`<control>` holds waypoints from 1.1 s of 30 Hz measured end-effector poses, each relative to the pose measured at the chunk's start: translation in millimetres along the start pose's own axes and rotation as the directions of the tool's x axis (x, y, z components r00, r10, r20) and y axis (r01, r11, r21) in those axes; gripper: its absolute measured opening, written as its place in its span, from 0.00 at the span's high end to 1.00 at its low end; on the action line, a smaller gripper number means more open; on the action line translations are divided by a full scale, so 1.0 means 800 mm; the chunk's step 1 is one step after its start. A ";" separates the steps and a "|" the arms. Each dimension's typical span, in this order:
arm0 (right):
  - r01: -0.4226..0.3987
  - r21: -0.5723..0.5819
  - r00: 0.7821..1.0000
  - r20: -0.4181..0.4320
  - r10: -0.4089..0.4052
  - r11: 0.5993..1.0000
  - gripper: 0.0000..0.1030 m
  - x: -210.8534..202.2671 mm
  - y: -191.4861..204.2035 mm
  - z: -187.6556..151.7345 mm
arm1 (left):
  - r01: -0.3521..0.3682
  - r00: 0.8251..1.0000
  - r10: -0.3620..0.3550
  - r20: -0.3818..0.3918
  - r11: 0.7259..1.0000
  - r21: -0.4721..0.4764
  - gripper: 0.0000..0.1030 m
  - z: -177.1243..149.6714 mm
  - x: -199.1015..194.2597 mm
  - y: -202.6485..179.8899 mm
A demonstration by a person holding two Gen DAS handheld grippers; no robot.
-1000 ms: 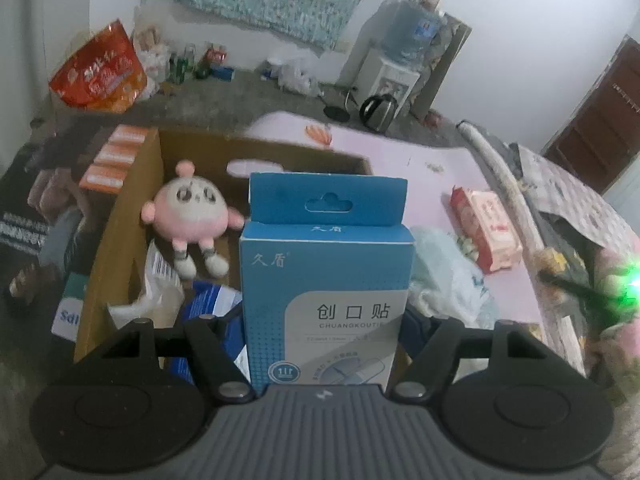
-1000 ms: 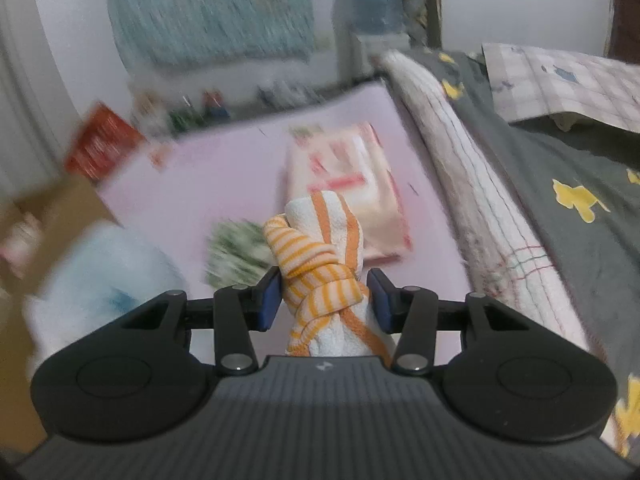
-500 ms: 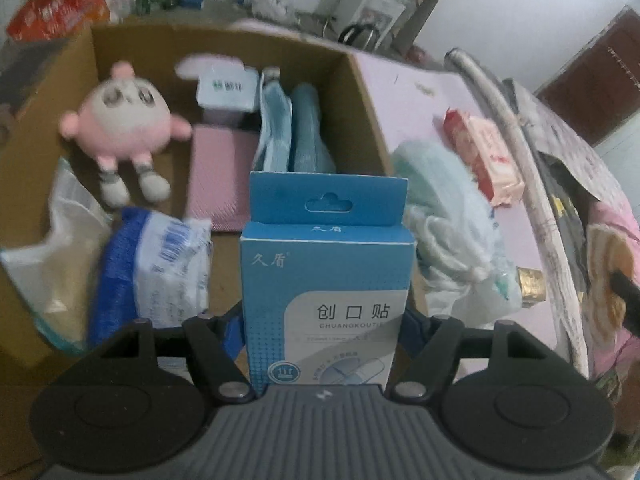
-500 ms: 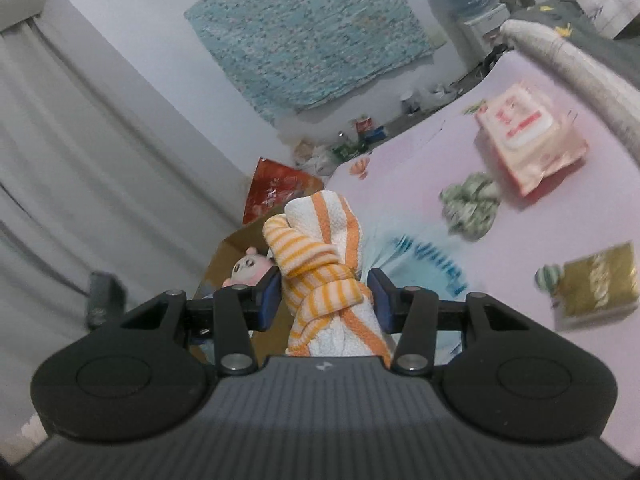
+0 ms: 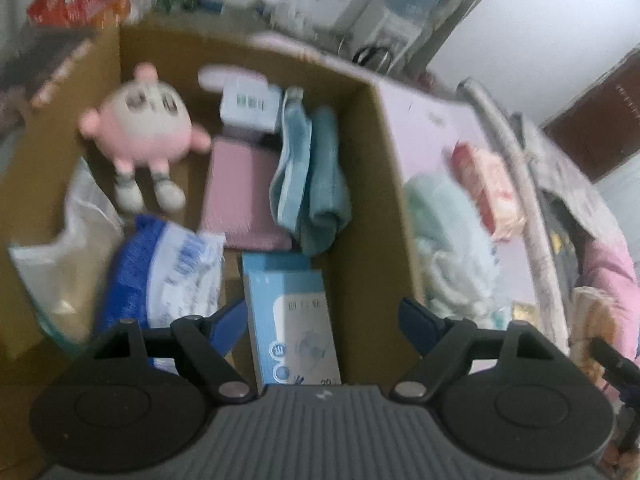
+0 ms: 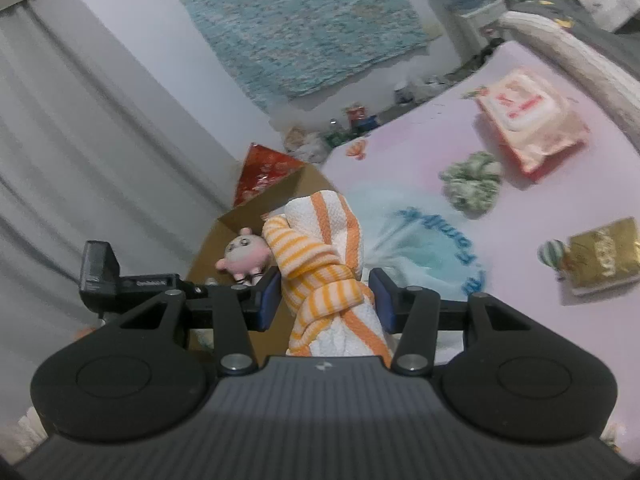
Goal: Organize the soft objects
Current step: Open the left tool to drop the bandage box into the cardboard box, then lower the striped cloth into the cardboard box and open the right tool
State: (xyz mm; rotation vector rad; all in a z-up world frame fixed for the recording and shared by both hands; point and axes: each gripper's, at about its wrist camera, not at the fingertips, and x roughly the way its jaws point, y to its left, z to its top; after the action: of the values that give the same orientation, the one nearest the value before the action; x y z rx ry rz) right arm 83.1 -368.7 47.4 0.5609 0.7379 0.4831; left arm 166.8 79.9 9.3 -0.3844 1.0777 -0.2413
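Observation:
My left gripper (image 5: 322,312) hangs over the open cardboard box (image 5: 372,184), and its jaws are opening. The blue plaster box (image 5: 290,320) lies loose on the carton floor below them, and no pad touches it. Deeper in the carton are a pink plush toy (image 5: 144,132), a blue towel (image 5: 316,176), a pink pad (image 5: 240,200) and a blue-and-white packet (image 5: 176,268). My right gripper (image 6: 324,284) is shut on a knotted white towel with orange stripes (image 6: 320,264). It is held above the bed beside the cardboard box (image 6: 224,236), where the plush toy (image 6: 244,254) shows.
On the pink sheet (image 6: 400,152) lie a pale blue towel (image 6: 420,248), a green scrunchie (image 6: 474,184), a pink wipes pack (image 6: 528,120) and a gold packet (image 6: 604,256). A rolled blanket (image 6: 572,52) borders the bed. A grey curtain (image 6: 80,140) hangs to the left.
The left jaws widened and let go of the blue plaster box, which now lies in the carton. The right gripper swung from the bed toward the carton with the striped towel.

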 end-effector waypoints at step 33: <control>-0.394 -0.284 0.654 -0.755 0.049 0.874 0.45 0.403 0.300 -0.131 | -0.151 0.816 0.296 0.497 0.938 -0.311 0.06 -0.141 -0.206 0.153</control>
State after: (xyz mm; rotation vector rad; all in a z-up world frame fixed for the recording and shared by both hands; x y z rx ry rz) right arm 163.4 32.5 -23.1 0.0026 1.2951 1.1227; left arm -8.0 231.7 44.4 -0.5159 0.5828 0.2215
